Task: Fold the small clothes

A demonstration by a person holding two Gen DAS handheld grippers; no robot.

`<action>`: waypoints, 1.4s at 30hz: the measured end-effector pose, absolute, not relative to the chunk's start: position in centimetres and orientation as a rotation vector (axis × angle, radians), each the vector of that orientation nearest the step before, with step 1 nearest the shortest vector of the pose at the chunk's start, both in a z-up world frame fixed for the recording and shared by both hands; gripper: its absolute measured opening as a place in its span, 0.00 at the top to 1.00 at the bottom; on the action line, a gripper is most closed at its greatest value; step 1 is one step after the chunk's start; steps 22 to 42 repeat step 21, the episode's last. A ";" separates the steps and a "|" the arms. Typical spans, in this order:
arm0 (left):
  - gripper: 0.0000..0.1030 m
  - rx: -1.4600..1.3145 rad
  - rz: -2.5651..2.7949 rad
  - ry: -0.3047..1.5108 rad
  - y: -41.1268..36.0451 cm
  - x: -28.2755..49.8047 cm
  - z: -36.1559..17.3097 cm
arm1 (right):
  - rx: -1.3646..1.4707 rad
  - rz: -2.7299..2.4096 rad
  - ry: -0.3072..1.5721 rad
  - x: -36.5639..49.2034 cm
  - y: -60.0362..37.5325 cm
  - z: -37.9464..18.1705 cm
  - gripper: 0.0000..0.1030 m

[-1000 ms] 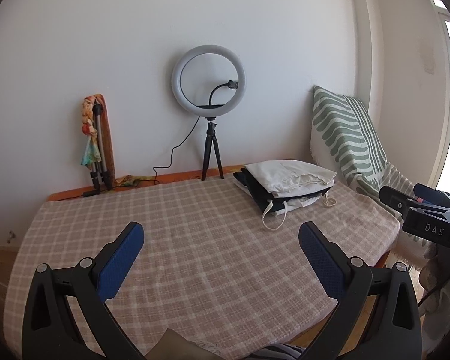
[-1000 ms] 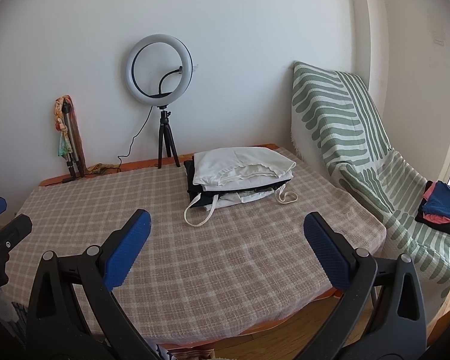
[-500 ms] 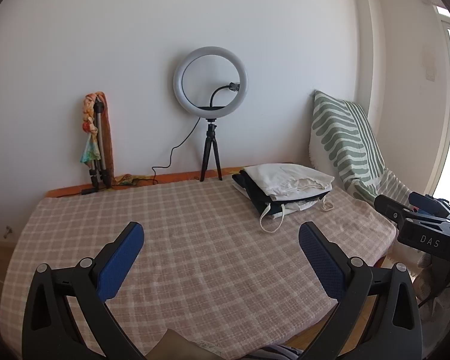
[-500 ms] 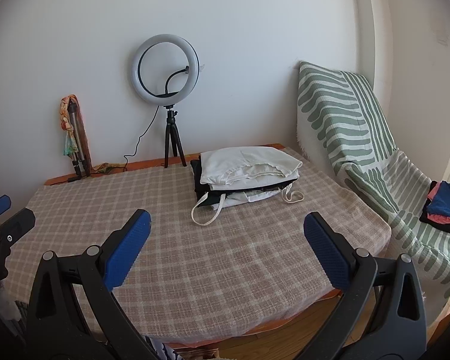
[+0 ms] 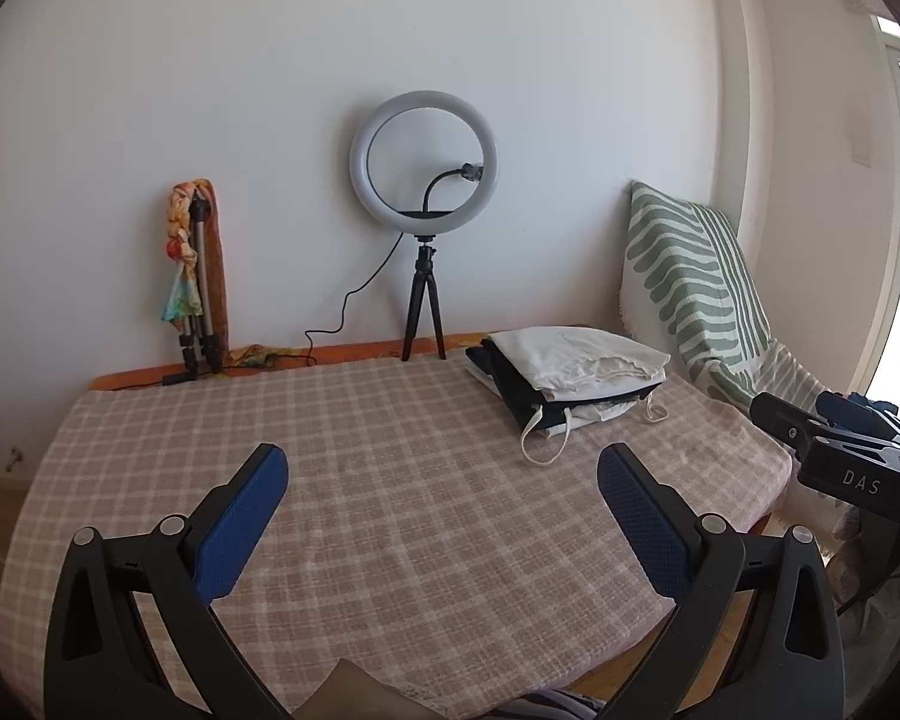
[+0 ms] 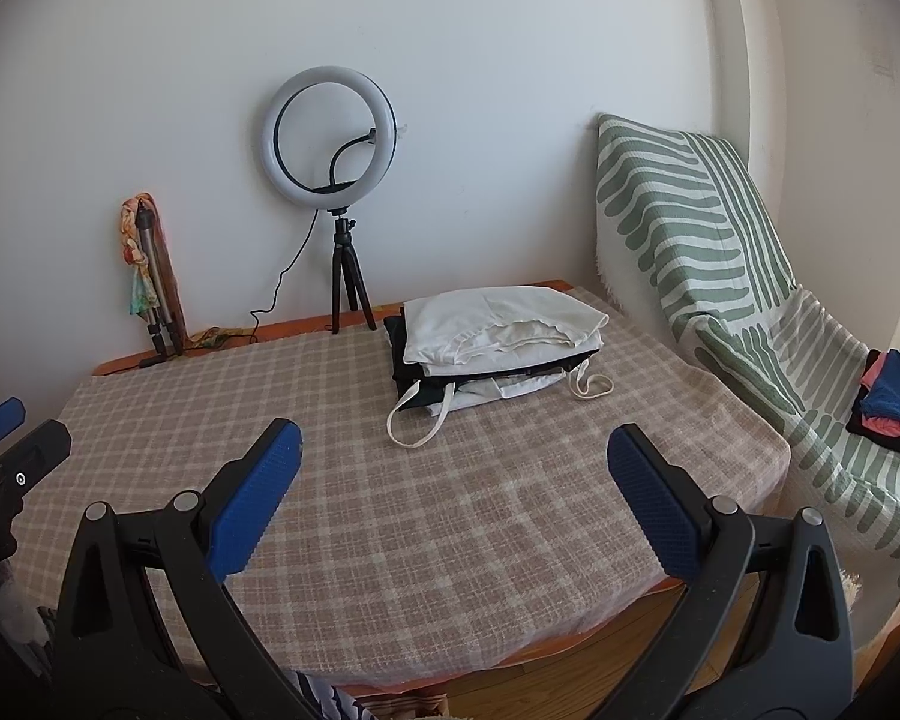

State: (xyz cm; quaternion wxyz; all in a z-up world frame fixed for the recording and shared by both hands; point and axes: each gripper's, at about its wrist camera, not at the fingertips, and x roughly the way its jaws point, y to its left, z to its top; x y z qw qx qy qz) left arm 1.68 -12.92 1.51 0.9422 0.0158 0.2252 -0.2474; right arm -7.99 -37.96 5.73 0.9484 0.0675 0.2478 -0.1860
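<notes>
pink-and-cream checked cloth (image 5: 390, 480) covers a table that fills both wrist views. the left gripper (image 5: 443, 471) is held above the near part of the cloth, its two blue-padded fingers (image 5: 240, 516) spread wide apart with nothing between them. the right gripper (image 6: 455, 450) is held the same way, blue pads (image 6: 654, 510) wide apart and empty, over the near right side of the table.

toward the far right of the table lies a stack of folded clothes (image 6: 498, 348): a cream piece on top, a black layer under it, and a pale piece at the bottom with loop handles trailing onto the cloth, which may be a tote bag. neither gripper touches the stack; both are well apart from it.

behind the stack, by the white wall, a ring light (image 5: 424, 163) stands on a small black tripod, its cable running along the table's back edge. further left a folded tripod wrapped in a colourful scarf (image 5: 195, 276) leans on the wall. to the right of the table a chair draped in a green-and-white striped throw (image 6: 708, 252) holds a second small pile of blue, pink and black garments (image 6: 891, 402) on its seat.
</notes>
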 end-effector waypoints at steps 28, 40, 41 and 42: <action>0.00 -0.006 -0.509 0.481 -12.8 1.9 0.6 | 0.145 -0.370 0.532 -7.6 -36.7 4.7 0.00; 0.00 -0.006 -0.509 0.481 -12.8 1.9 0.6 | 0.145 -0.370 0.532 -7.6 -36.7 4.7 0.00; 0.00 -0.006 -0.509 0.481 -12.8 1.9 0.6 | 0.145 -0.370 0.532 -7.6 -36.7 4.7 0.00; 0.00 -0.006 -0.509 0.481 -12.8 1.9 0.6 | 0.145 -0.370 0.532 -7.6 -36.7 4.7 0.00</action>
